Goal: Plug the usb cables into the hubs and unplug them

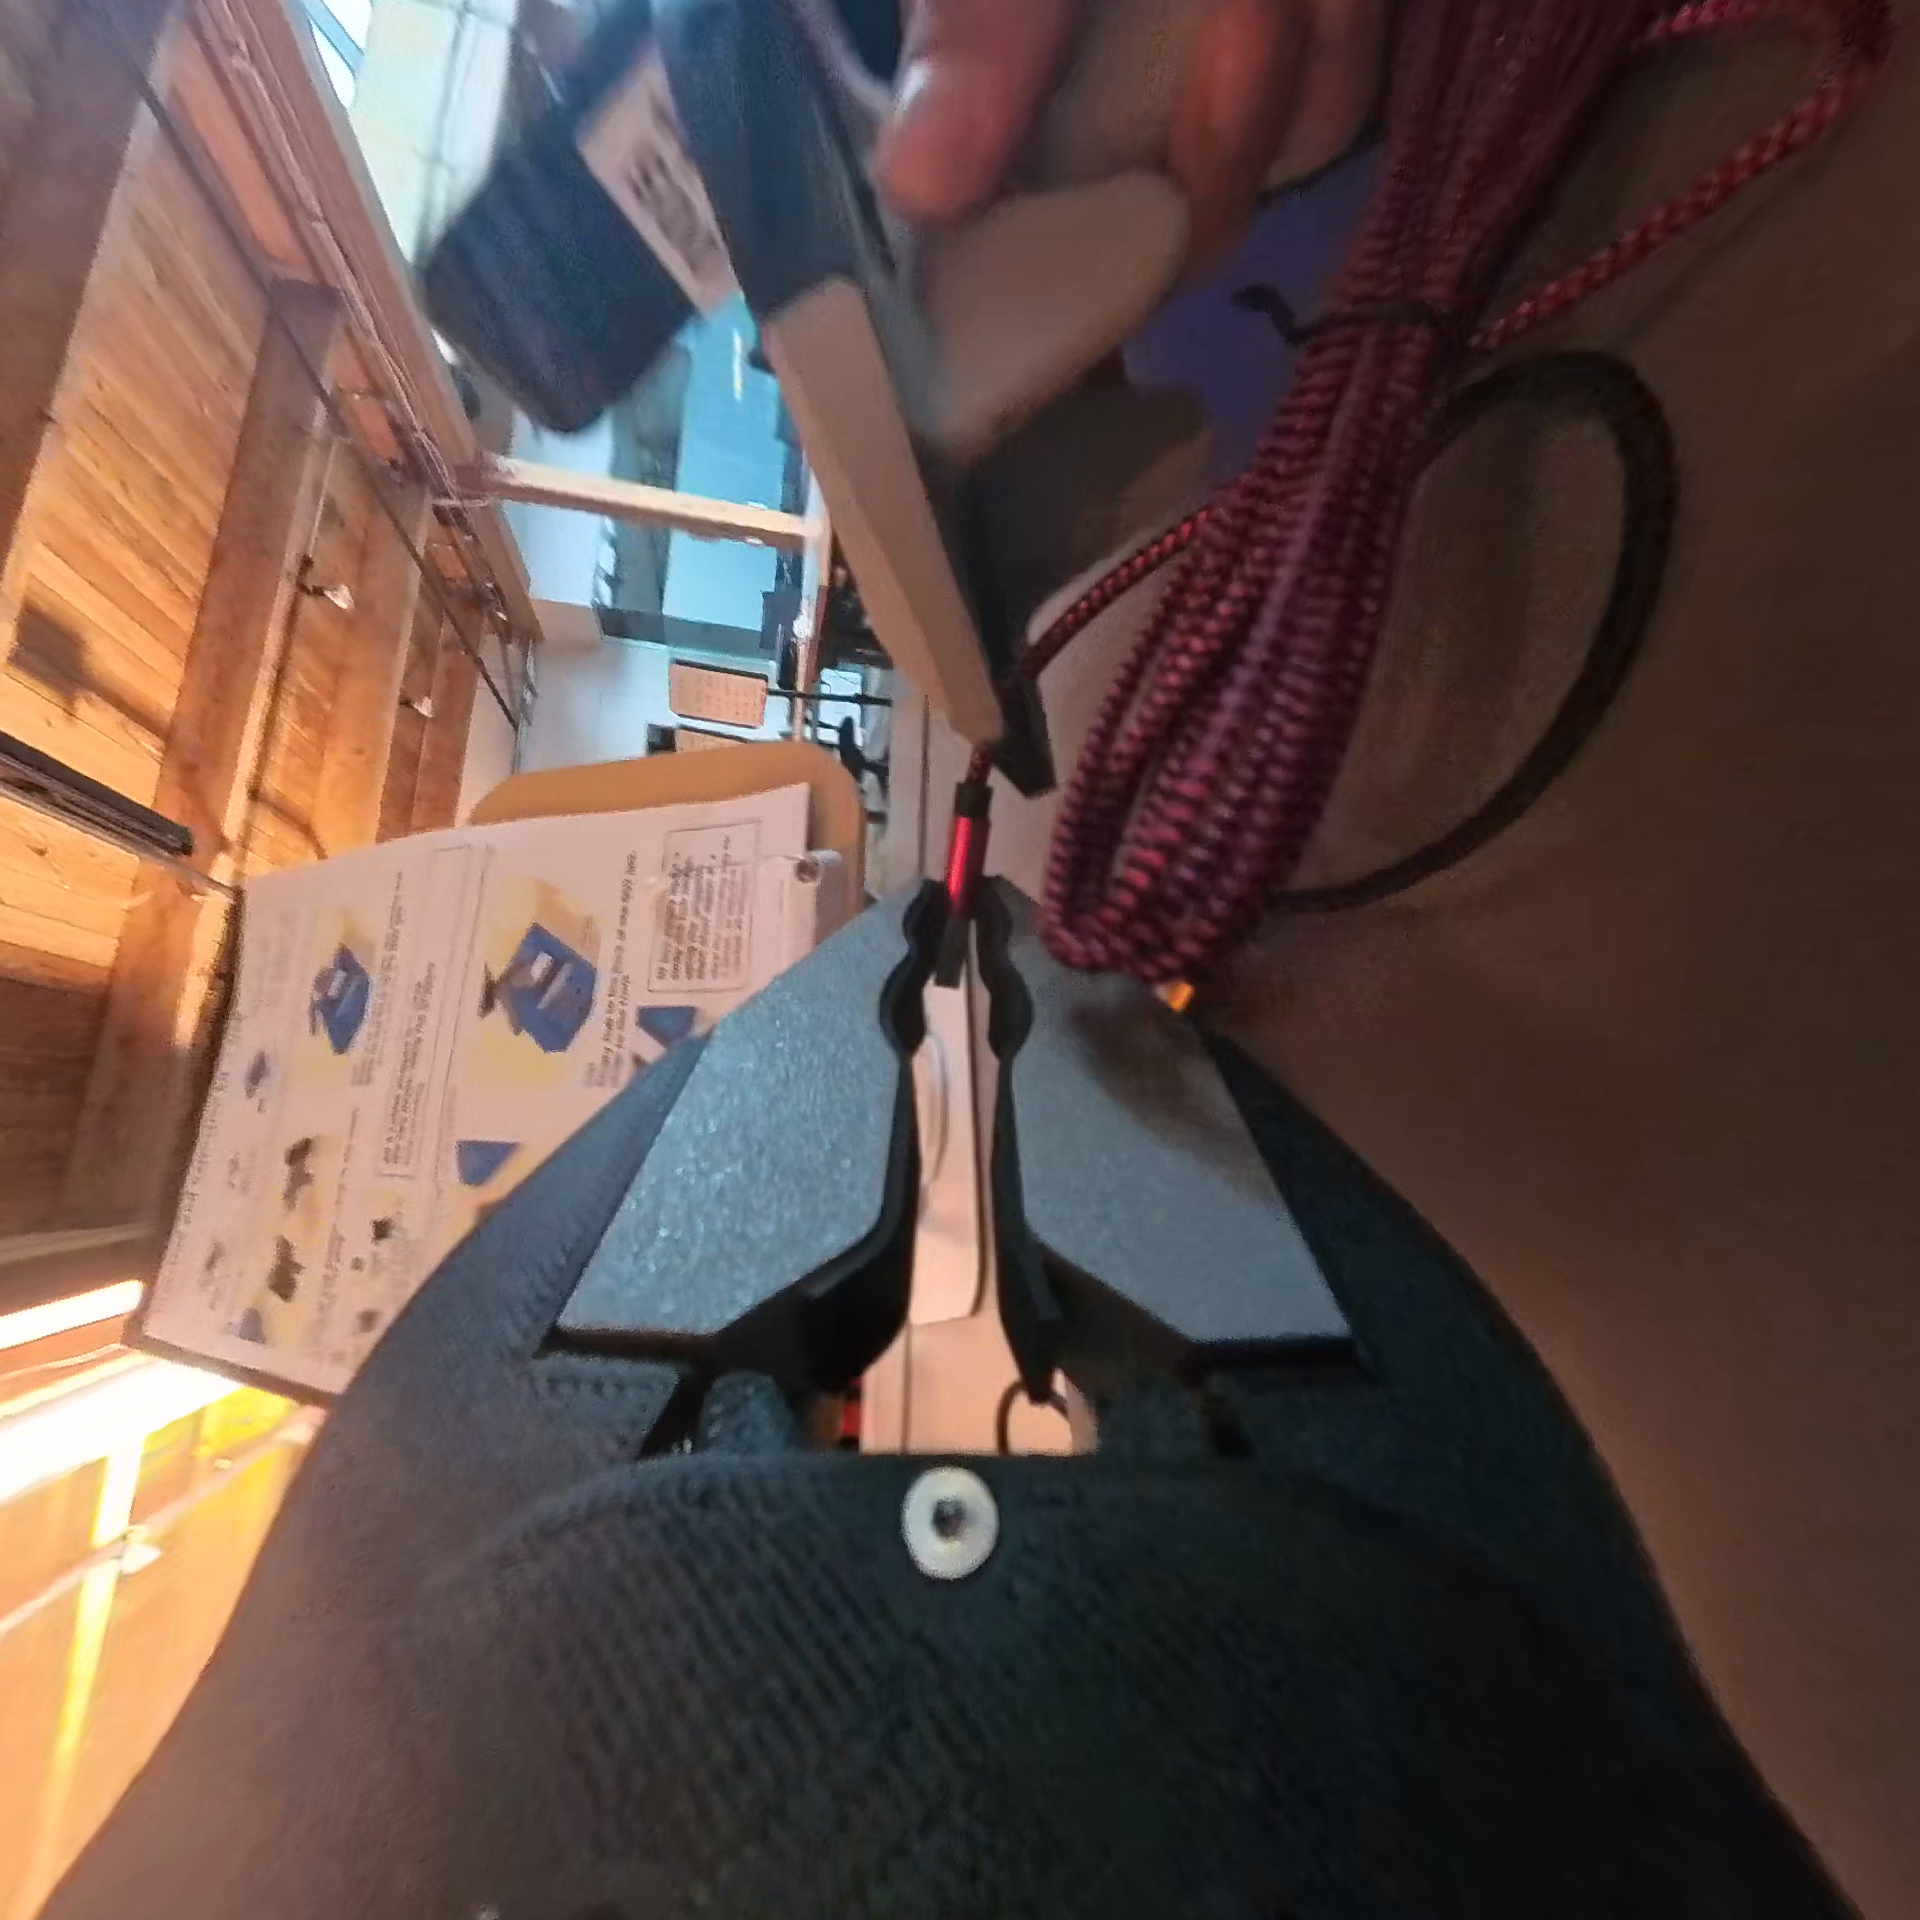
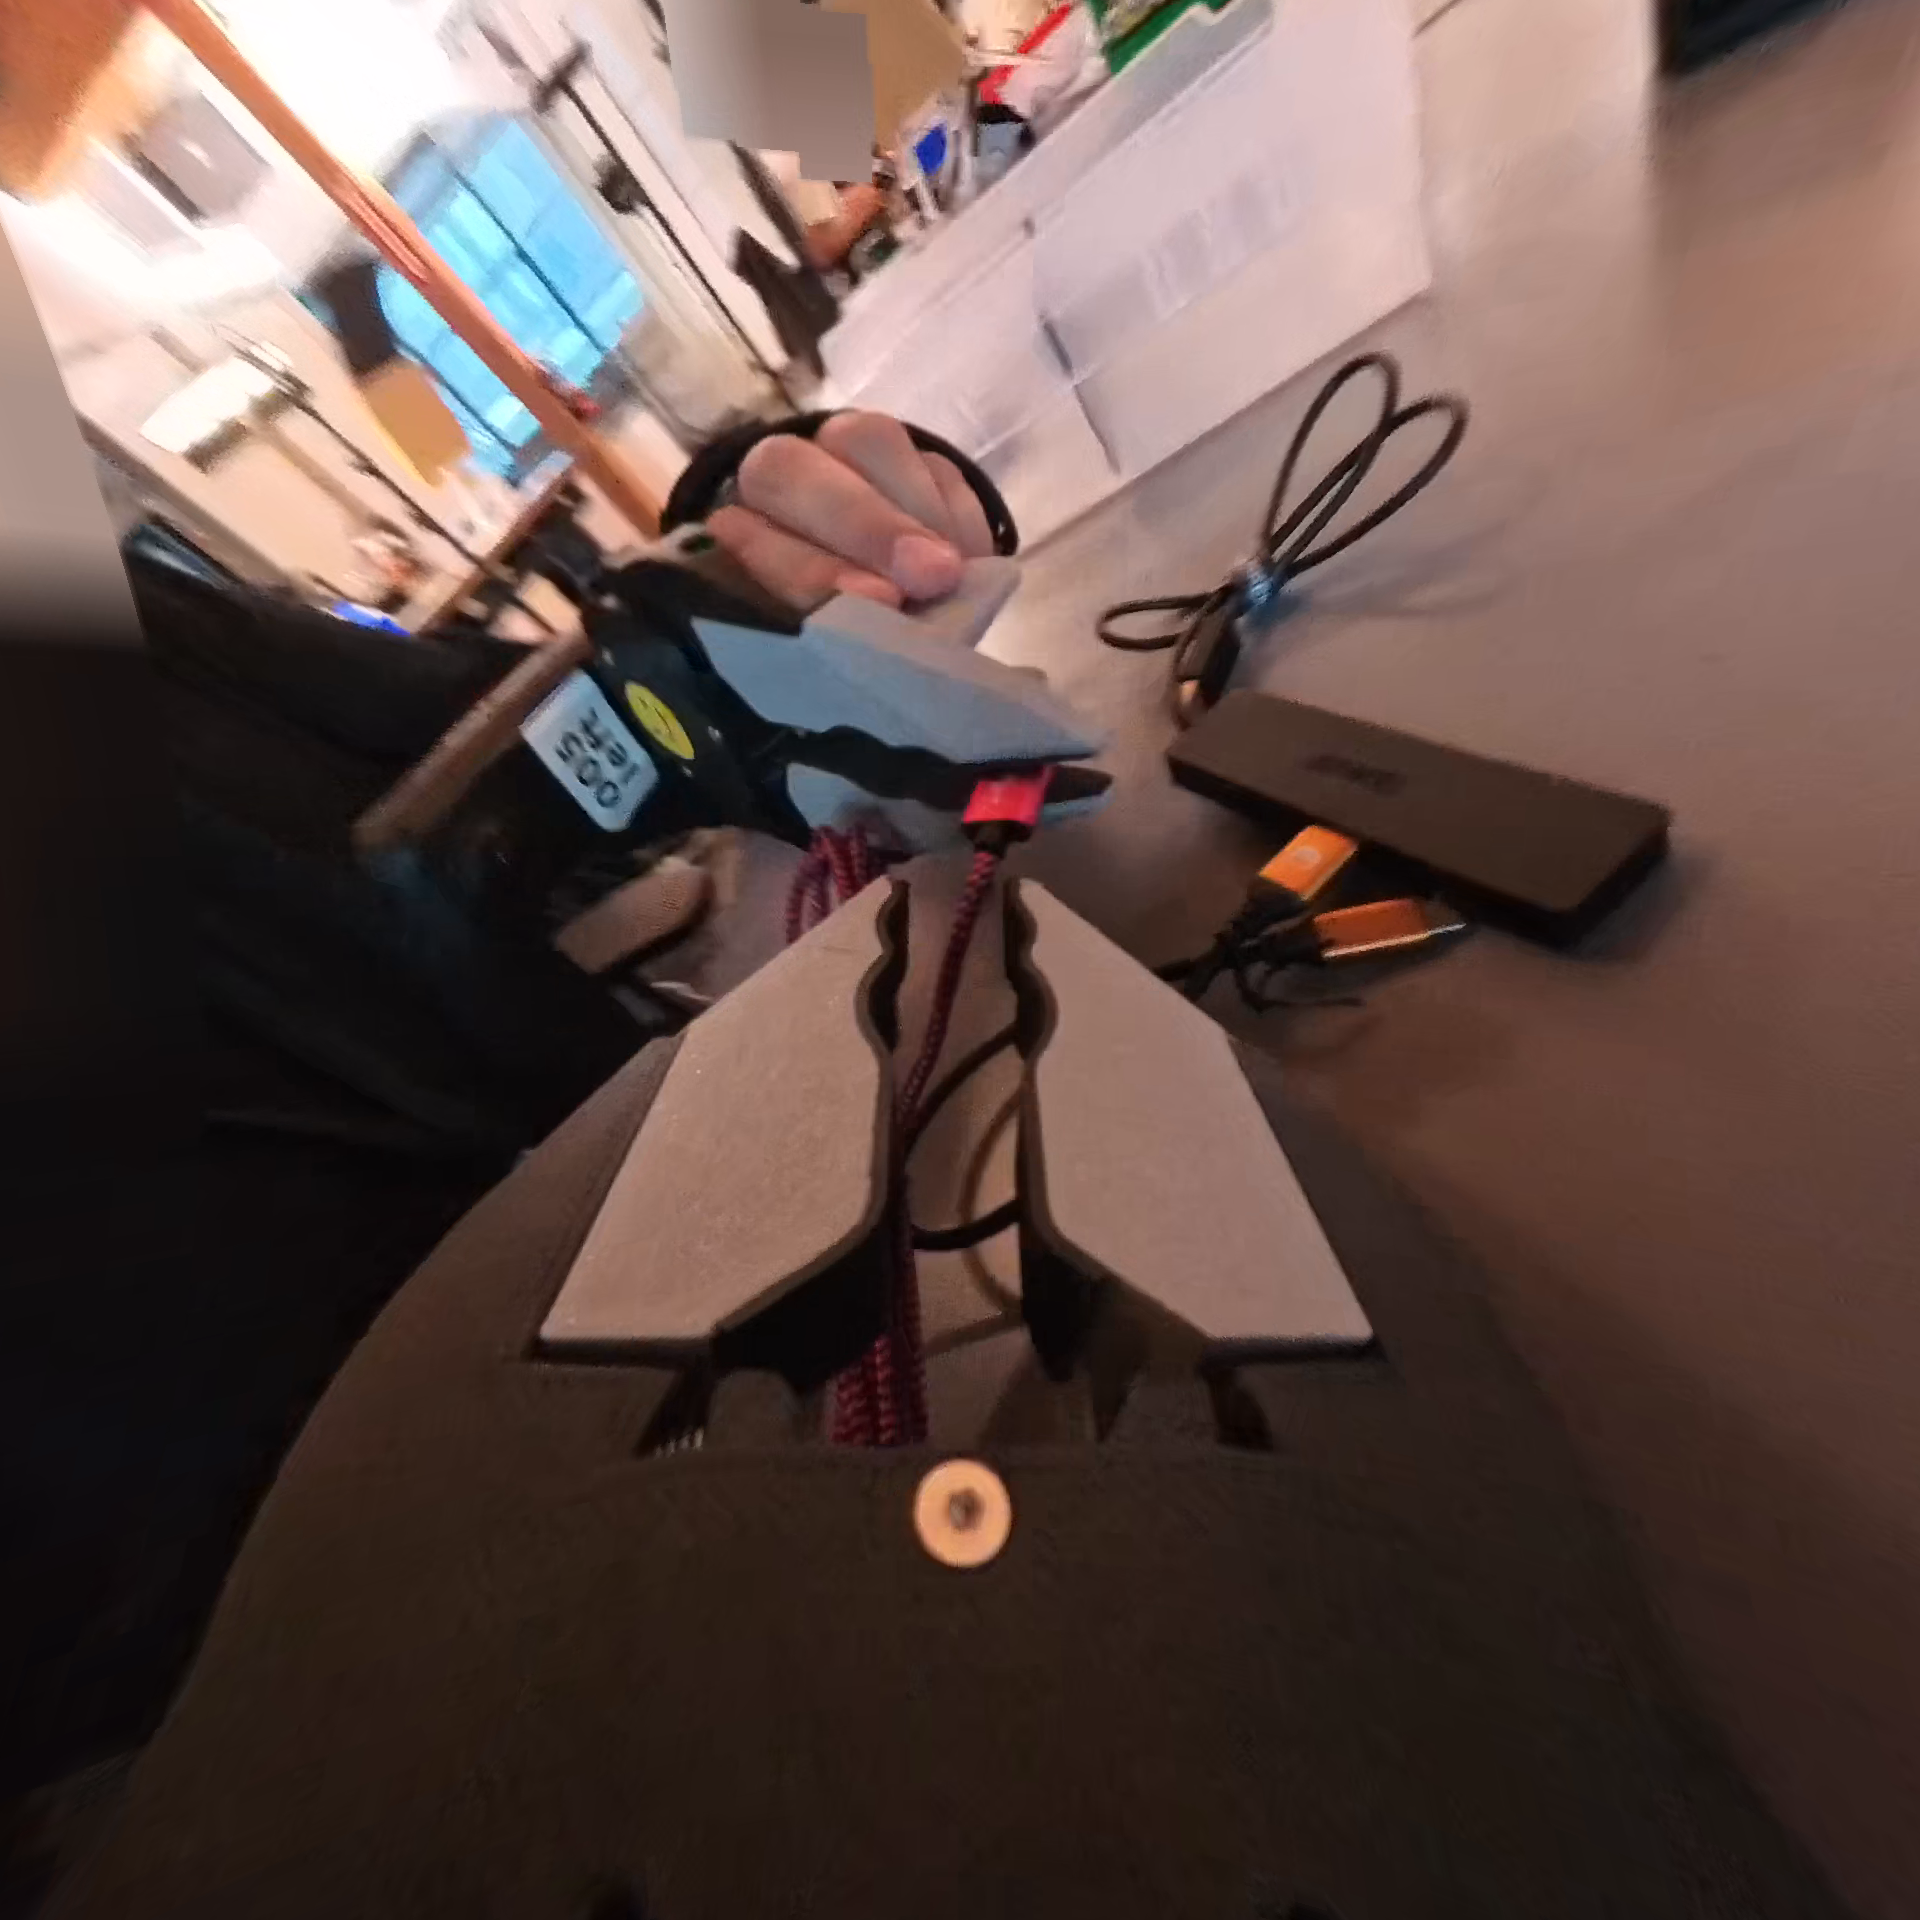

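Behind your work a wooden plank wall (image 1: 156, 644) and a printed instruction sheet (image 1: 499, 1039) stand at the back of the grey table (image 2: 1662, 1247). Your left gripper (image 1: 951, 920) is clamped on the red plug (image 1: 956, 862) of the red braided cable (image 1: 1226, 727); its fingertips (image 1: 920, 935) pinch the plug, which points forward out of the tips. The right wrist view shows that same left gripper sideways, the plug's metal shell sticking out past its tip and the hand (image 2: 842, 520) that holds it behind. Your right gripper (image 2: 956, 904) is partly open; the braided cable runs lengthwise through the gap between its fingers, and you cannot tell from these views whether the fingers touch it. The rest of the cable lies bundled in coils on the table beside the left gripper. A flat black hub (image 2: 1423, 810) lies on the table well apart from the plug, with two orange connectors (image 2: 1340, 894) just beside its near edge and a black looped cable (image 2: 1309, 520) behind it.
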`<state>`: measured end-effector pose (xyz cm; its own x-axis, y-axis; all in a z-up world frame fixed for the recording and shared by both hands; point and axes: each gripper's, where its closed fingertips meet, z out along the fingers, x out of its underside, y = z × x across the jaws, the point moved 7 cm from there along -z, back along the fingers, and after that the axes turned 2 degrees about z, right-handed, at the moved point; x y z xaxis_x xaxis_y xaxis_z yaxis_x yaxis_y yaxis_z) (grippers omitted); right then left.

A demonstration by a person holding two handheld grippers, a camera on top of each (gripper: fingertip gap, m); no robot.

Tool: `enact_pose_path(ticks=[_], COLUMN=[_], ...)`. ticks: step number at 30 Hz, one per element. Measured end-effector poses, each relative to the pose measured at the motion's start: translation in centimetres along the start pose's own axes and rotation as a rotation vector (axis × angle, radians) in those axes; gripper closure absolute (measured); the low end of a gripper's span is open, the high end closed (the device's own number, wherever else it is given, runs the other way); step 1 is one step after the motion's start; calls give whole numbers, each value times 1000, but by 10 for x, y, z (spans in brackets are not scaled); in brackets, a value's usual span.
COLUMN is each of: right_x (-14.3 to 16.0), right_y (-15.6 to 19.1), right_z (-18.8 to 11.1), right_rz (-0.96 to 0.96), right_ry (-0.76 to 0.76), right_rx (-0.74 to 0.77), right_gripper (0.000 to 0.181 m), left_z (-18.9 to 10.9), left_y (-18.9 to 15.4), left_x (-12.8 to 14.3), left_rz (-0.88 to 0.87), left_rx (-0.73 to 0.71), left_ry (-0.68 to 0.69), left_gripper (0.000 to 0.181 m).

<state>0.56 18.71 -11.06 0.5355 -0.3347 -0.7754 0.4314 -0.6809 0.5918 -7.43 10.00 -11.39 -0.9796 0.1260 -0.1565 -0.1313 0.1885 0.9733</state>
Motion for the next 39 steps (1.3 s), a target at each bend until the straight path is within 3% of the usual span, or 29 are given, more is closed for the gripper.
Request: enact_pose_path(ticks=[4,6,8,10,15,18,22,23,24,29,34,39], right_x=[-2,0,2,2,4,7,6,5,5,6,12,13], right_y=[6,9,11,10,3,-12,-17,-17,-17,-18,-17,-14], right_z=[2,8,15,17,16,8,-1,-2,-3,3,15,31], right_rz=[-201,-242,-262,-278,-240,-227,-175,-172,-169,-166,-191,-187], right_ry=[27,53,79,85,98,129,95,86,77,104,181,237], right_rx=[230,265,269,318,381,531,561,560,560,548,553,552], right_gripper=[159,155,169,169,169,169,169,170,170,169,170,169], left_z=[2,1,0,2,6,6,-6,-10,-12,-5,6,13], left_y=[0,-1,-3,-4,-4,-9,4,9,10,-12,-19,-19], left_x=[3,-3,-8,-6,0,19,50,55,62,76,74,73], left_rz=[-30,-1,24,15,-211,-343,-664,-721,-760,-813,-924,-950], left_rx=[8,-3,-13,-7,114,270,418,416,420,533,577,579], left_ry=[-5,-37,-53,-31,-29,84,188,191,209,287,236,253], left_gripper=[177,177,177,177,173,159,137,123,110,97,143,147])
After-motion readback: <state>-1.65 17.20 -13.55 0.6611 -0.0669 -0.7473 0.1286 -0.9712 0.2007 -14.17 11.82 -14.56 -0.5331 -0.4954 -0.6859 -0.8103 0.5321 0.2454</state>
